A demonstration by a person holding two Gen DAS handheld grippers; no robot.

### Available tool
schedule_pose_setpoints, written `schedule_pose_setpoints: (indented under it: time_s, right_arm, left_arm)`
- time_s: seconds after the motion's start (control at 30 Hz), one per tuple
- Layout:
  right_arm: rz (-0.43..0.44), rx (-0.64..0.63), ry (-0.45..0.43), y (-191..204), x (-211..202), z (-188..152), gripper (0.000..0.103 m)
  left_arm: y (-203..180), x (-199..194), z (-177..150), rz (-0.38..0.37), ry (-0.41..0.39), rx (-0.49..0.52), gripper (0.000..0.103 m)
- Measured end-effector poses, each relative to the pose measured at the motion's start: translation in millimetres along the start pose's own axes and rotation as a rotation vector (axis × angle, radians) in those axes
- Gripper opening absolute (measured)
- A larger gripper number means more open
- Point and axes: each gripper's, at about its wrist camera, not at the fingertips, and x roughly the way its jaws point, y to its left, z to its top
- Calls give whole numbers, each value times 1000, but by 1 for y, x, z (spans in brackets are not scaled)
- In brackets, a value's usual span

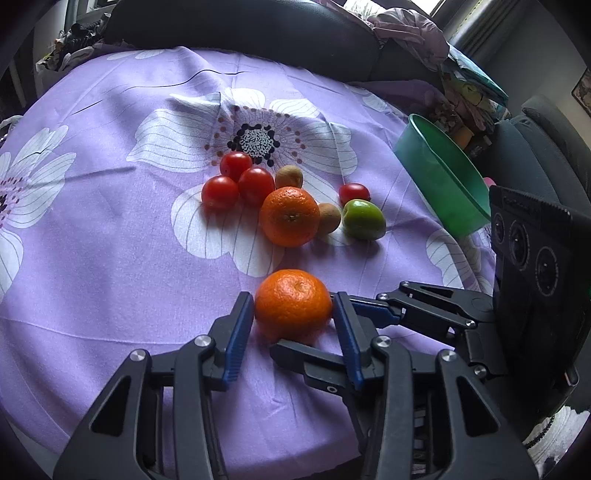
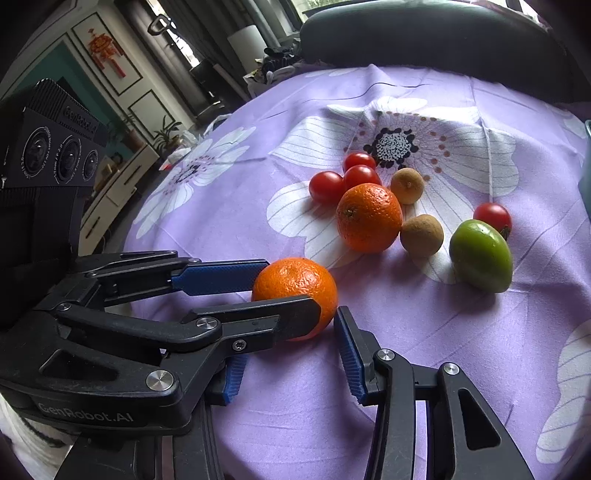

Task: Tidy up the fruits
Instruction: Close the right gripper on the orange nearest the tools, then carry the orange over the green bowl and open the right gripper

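A near orange (image 1: pixel 293 303) (image 2: pixel 295 291) lies on the purple flowered cloth. My left gripper (image 1: pixel 293 306) has both blue pads against its sides and is shut on it. My right gripper (image 2: pixel 286 328) is open just right of it and empty; it also shows in the left wrist view (image 1: pixel 354 317). Beyond lie a second orange (image 1: pixel 289 216) (image 2: pixel 368 218), several red tomatoes (image 1: pixel 255 184) (image 2: pixel 360 175), two brown kiwis (image 1: pixel 328 218) (image 2: pixel 421 235) and a green fruit (image 1: pixel 363 219) (image 2: pixel 481 254).
A green plastic bowl (image 1: pixel 443 177) sits tilted at the table's right edge. A dark chair back (image 1: pixel 240 29) stands behind the table. Clothes pile at the far right (image 1: pixel 424 40). Cabinets (image 2: pixel 122 177) stand to the left of the table.
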Motion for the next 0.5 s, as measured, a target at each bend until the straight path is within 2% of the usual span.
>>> schedule_pose_setpoints:
  time_s: [0.2,0.5]
  right_arm:
    - [4,23,-42,-4,-13,-2,45]
    - [-71,51,-164,-21,-62,3,45]
  left_arm:
    - [-17,-4,9,1,-21,46,44]
    - [-68,-6,37,-39,-76,180,44]
